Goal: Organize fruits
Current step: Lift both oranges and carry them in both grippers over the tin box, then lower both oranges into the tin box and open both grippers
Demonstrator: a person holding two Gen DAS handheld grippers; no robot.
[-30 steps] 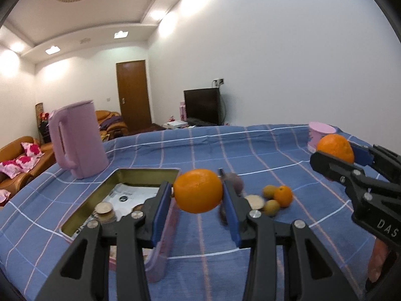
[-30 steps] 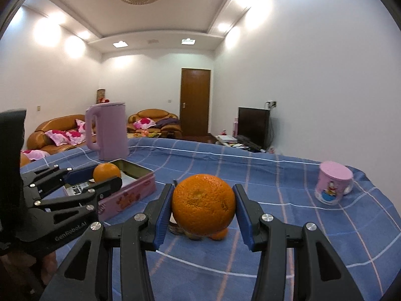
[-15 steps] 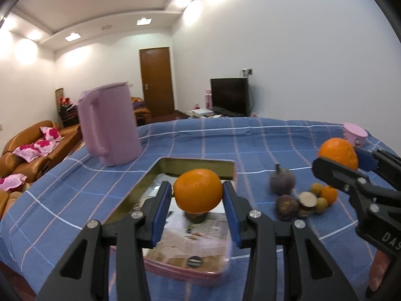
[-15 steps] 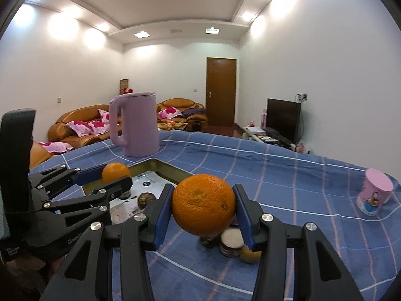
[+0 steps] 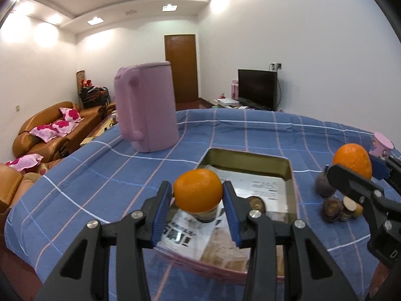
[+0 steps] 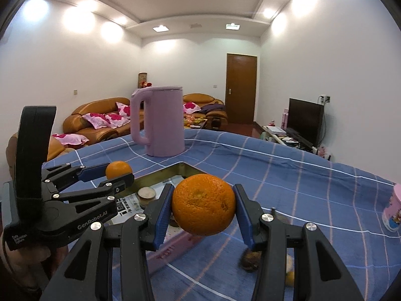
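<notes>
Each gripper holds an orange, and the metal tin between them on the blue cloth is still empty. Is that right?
Not quite: the tin is not empty. The left wrist view shows printed paper and small round items lying inside it. The left gripper and right gripper do each hold an orange.

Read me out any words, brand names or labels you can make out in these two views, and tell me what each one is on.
"GenRobot.AI": white lettering on the black body of the left claw, right wrist view.
Small white label on the left claw's rear block: two lines, too small to read.
Printed paper in the tin tray: black characters, too blurred to read.
Pink cup: a cartoon picture, no legible words.
</notes>
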